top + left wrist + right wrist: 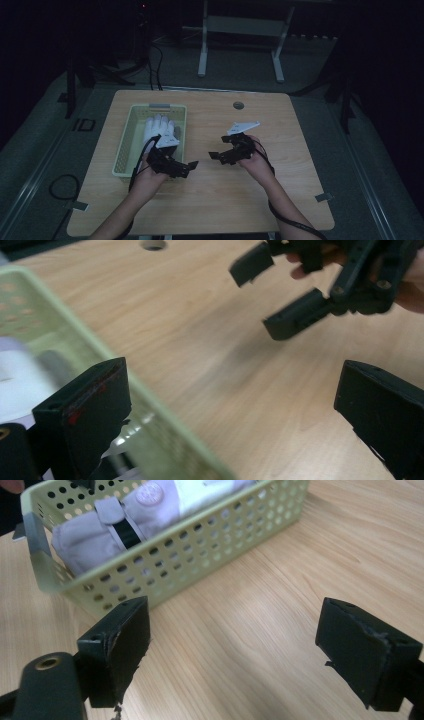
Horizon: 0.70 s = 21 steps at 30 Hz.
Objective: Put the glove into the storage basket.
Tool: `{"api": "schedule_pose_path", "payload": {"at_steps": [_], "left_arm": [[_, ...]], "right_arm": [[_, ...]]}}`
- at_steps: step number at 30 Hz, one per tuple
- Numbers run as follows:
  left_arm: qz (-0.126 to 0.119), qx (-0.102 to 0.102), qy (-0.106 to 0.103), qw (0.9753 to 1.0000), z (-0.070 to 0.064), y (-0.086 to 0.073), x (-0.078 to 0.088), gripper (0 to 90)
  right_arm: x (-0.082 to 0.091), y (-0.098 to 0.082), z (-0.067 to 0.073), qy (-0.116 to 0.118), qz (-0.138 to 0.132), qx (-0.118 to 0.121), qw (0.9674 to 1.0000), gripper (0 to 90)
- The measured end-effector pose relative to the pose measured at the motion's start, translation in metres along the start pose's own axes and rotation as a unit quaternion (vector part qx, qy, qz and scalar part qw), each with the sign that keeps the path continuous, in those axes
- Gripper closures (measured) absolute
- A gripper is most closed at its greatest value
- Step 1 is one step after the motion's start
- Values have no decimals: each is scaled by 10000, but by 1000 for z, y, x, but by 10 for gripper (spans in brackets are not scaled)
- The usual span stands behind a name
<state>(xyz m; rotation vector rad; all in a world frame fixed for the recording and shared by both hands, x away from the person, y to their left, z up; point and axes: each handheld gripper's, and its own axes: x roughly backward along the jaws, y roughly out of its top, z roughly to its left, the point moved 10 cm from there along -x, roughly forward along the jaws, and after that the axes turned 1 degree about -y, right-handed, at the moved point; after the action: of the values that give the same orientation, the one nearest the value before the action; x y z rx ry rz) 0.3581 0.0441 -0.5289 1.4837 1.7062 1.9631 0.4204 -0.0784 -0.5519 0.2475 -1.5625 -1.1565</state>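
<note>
A folded pale cloth bundle (150,510) lies inside the green perforated basket (125,145) at the tabletop's (225,200) left. It looks soft, light and floppy, so a bunched fold probably offers the best hold. The left gripper (186,167) hangs at the basket's near right corner and the right gripper (216,156) over bare wood, each with jaws spread and empty.

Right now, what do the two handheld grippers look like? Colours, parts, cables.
Both are black, with linkage frames and two blocky flat-faced jaws. The left gripper has red smears on one pad. The right gripper carries a pale three-cornered plate on top. A black cable trails from each along the forearm. No sleeves show.
</note>
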Motion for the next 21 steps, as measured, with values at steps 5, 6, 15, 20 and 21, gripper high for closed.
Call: {"api": "schedule_pose_path", "payload": {"at_steps": [5,6,15,20,21], "left_arm": [[56,-45,-234,9997,-17,-2,-14,21],[129,-94,-372,9992,-26,-4,-22,21],[239,-333,-691,9968,-58,-10,-44,22],[318,-482,-919,9941,-75,-17,-56,21],[367,-525,-988,9930,-80,-21,-61,21]], "right_arm": [[10,-18,-9,-81,54,-55,9999,142],[11,-22,-10,-85,72,-58,9999,141],[23,-54,-20,-108,127,-160,9997,141],[29,-78,-23,-100,145,-138,9998,139],[30,-83,-23,-109,147,-131,9997,138]]}}
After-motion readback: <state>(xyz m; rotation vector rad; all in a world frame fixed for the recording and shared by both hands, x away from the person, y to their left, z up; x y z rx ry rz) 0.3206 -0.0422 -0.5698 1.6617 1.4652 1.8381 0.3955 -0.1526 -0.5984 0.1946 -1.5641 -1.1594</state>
